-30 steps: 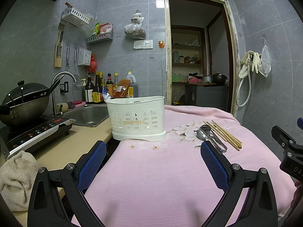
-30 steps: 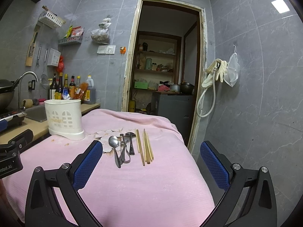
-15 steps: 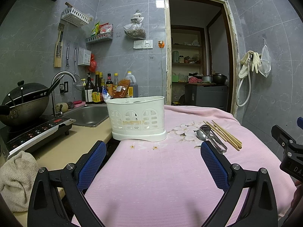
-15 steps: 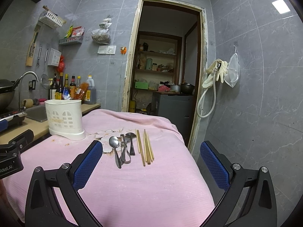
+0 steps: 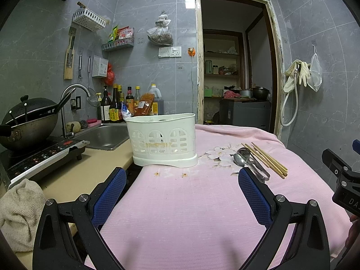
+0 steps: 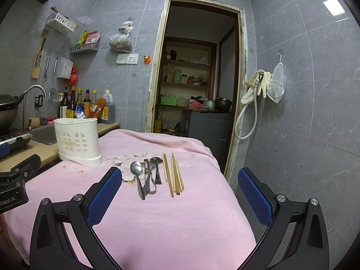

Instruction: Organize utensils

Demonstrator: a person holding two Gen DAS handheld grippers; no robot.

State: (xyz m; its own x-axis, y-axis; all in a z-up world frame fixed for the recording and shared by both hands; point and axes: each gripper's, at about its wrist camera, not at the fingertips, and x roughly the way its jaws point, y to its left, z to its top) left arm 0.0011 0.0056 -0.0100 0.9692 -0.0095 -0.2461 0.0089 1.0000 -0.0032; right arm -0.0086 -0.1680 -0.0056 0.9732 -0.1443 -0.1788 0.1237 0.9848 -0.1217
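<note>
A white plastic utensil holder [image 5: 162, 141] stands upright on the pink cloth [image 5: 180, 202], ahead of my open, empty left gripper [image 5: 181, 191]. It also shows at the left in the right wrist view [image 6: 77, 142]. Metal spoons [image 6: 139, 177] and several wooden chopsticks [image 6: 173, 175] lie side by side on the cloth, just ahead of my open, empty right gripper [image 6: 180, 193]. In the left wrist view the spoons [image 5: 248, 160] and chopsticks [image 5: 265, 158] lie right of the holder.
A sink [image 5: 102, 135] and beige counter [image 5: 74, 175] lie left of the cloth, with an induction cooker [image 5: 42, 155], a wok [image 5: 27, 123], bottles [image 5: 117, 108] and a rag [image 5: 20, 211]. An open doorway [image 6: 198, 85] is behind.
</note>
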